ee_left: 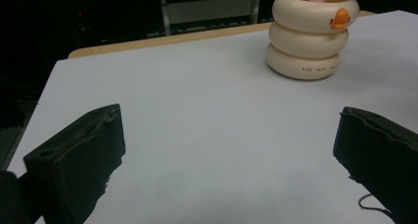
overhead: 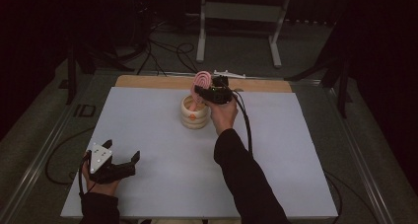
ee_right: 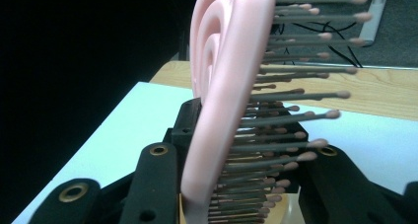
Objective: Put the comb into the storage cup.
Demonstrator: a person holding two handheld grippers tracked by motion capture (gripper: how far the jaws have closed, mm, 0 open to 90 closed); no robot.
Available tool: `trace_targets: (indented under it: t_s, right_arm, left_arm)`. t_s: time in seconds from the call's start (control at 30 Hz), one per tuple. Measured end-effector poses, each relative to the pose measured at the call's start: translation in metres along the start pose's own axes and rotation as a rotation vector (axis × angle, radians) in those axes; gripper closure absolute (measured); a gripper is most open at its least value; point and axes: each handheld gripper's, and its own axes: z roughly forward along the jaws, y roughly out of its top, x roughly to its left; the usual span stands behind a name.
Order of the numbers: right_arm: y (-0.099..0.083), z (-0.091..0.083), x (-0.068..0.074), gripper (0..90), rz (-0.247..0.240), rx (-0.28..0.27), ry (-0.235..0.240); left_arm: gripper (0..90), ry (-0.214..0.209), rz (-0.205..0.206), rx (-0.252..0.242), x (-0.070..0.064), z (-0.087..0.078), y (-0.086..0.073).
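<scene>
A pink hairbrush stands handle-down in a cream cup shaped like stacked rings, near the far middle of the white sheet. My right gripper is shut on the brush just above the cup's rim. In the right gripper view the brush head stands between the black jaws, its bristles pointing right. My left gripper rests open at the near left of the sheet, holding nothing. The left gripper view shows its jaws wide apart, with the cup and its orange duck mark farther off.
A white sheet covers the table, with a strip of wooden board showing along its far edge. A small white object lies on that strip. Behind the table are a metal stand and cables on the floor.
</scene>
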Motion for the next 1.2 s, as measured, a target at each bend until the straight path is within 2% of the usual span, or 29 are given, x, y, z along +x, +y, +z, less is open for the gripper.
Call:
trace_targets:
  t_s: [0.4, 0.73, 1.2]
  right_arm:
    - [-0.004, 0.003, 0.002, 62.8, 0.016, 0.005, -0.007]
    - [-0.007, 0.001, -0.005, 62.7, 0.056, -0.014, -0.021]
    - [-0.008, -0.001, -0.011, 59.9, 0.062, -0.008, -0.035]
  left_arm:
    - [0.3, 0.001, -0.001, 0.001, 0.000, 0.000, 0.000]
    - [0.3, 0.002, 0.001, 0.003, 0.000, 0.000, 0.000]
    - [0.3, 0.001, 0.002, 0.006, 0.000, 0.000, 0.000]
